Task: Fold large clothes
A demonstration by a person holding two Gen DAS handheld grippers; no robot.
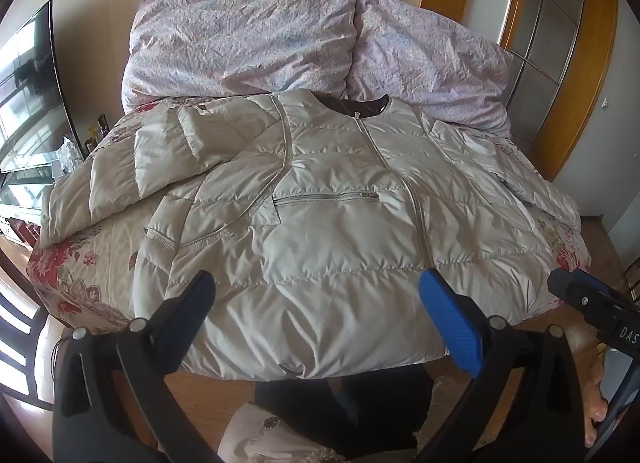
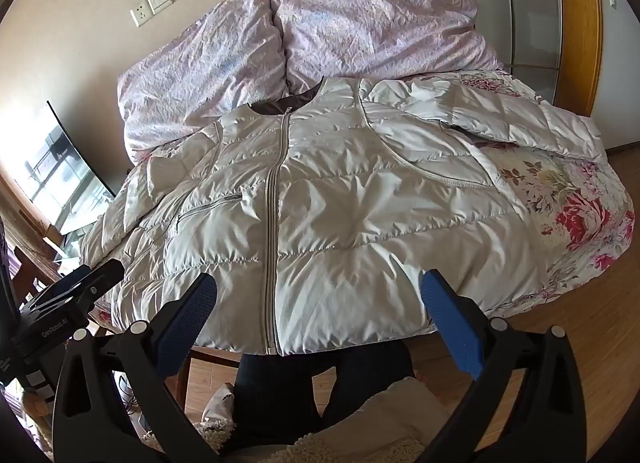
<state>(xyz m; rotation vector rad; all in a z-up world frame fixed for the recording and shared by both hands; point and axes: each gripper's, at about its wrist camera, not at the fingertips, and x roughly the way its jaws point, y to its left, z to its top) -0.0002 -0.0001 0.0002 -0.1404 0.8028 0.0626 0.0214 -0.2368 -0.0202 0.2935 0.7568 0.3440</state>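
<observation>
the jacket (image 1: 320, 223) lies flat, zipped, front up on the bed (image 1: 72, 275). we hold the left claw (image 1: 316, 303) and right claw (image 2: 320, 299) apart, empty, above the hem. folding not yet begun; next, we judge, grip a sleeve.

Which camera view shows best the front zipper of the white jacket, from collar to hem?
The right wrist view: the zipper runs unbroken from collar to hem of the jacket. In the left wrist view the zipper shows only down to the gripper's blue finger, which hides the hem end.
</observation>
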